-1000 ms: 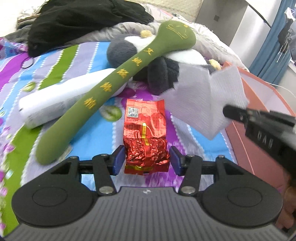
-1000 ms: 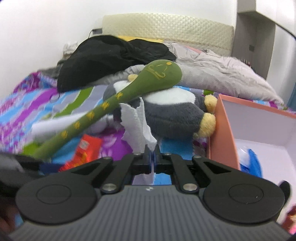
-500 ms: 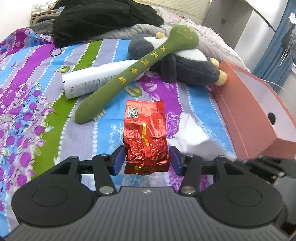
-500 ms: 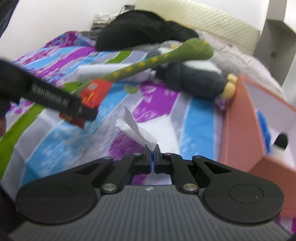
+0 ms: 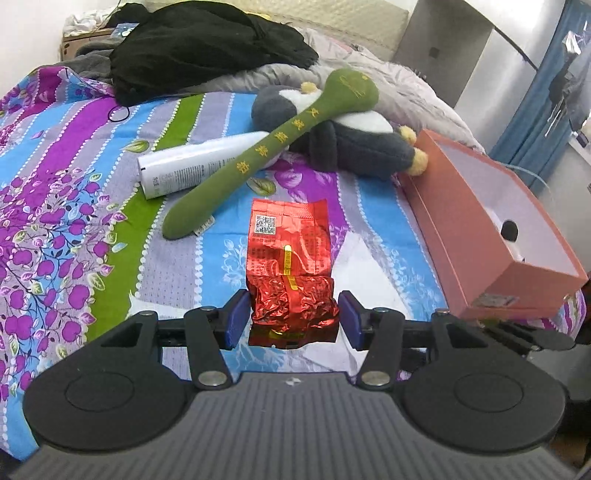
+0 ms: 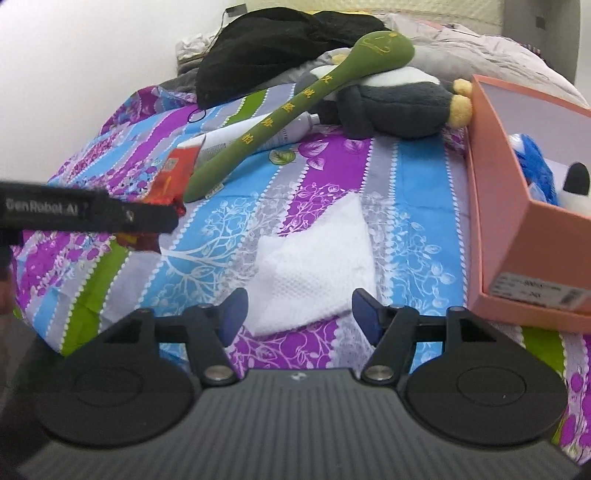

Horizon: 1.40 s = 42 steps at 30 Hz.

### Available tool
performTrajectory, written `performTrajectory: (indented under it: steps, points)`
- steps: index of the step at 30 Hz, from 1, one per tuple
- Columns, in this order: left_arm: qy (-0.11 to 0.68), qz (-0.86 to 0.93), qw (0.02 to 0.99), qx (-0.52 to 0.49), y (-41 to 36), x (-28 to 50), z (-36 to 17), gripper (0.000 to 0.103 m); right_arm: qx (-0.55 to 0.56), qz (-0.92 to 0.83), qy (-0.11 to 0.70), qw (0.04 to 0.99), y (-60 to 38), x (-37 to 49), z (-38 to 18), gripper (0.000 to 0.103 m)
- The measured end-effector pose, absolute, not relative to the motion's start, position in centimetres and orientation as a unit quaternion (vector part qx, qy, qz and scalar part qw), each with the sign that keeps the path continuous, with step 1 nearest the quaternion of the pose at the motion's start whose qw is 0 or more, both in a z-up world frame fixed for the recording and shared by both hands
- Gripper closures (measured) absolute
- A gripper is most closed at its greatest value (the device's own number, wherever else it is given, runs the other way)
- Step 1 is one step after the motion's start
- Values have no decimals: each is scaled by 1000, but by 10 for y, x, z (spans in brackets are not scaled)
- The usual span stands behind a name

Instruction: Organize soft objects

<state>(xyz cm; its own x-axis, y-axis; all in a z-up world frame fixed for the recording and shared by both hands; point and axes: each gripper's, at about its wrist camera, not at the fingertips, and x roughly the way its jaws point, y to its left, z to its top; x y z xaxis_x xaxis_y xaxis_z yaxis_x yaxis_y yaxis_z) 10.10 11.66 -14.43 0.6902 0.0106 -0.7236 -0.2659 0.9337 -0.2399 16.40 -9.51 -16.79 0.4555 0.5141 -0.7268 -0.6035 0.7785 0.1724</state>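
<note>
Your left gripper (image 5: 291, 314) pinches the red foil packet (image 5: 290, 269), lifted off the bed (image 6: 421, 177). Your right gripper (image 6: 299, 312) has just spread its jaws; the white cloth (image 6: 314, 258) lies flat just ahead.

Place: a bedroom in a home.
Bed: a floral striped bedsheet (image 5: 74, 206) covers the mattress.
Headboard: a quilted cream headboard (image 5: 354, 26) stands against the wall.
Bedding: a rumpled grey duvet (image 5: 399, 92), with dark clothing (image 5: 207, 48) heaped beside it.
Window side: a blue curtain (image 5: 532, 110).
</note>
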Motion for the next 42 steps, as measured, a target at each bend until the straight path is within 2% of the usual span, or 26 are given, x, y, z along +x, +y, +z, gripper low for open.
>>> performTrajectory:
  steps: [3, 9, 14, 19, 21, 22, 24, 25, 26, 28, 36, 42]
  points:
    - [392, 81, 901, -166, 115, 102, -149, 45, -61, 325, 403, 853, -92, 168, -169, 30]
    - [409, 93, 892, -168, 119, 114, -158, 45, -96, 324, 393, 855, -70, 192, -185, 29]
    - [426, 99, 883, -170, 128, 140, -170, 45, -123, 312, 433, 837, -53, 223, -217, 27]
    - [460, 97, 865, -177, 141, 181, -183, 45, -133, 327, 456, 817, -49, 234, -224, 26]
    - [479, 100, 854, -176, 145, 197, -180, 45, -139, 322, 476, 806, -45, 240, -220, 31]
    - [486, 100, 850, -177, 147, 202, -177, 45, -142, 319, 488, 800, -42, 243, -217, 37]
    - [501, 100, 841, -178, 149, 213, -167, 45, -131, 316, 509, 790, -40, 250, -214, 55]
    - [502, 98, 841, -178, 149, 216, -161, 45, -125, 313, 517, 787, -40, 253, -212, 70]
    - [503, 95, 841, -175, 148, 219, -157, 45, -121, 311, 523, 784, -40, 255, -211, 78]
    - [505, 95, 841, -166, 146, 223, -151, 45, -107, 305, 529, 784, -41, 258, -208, 87]
    - [463, 65, 870, -155, 137, 211, -157, 45, -72, 286, 478, 828, -58, 237, -195, 90]
    - [439, 49, 886, -142, 124, 179, -128, 45, -66, 270, 446, 851, -70, 209, -163, 90]
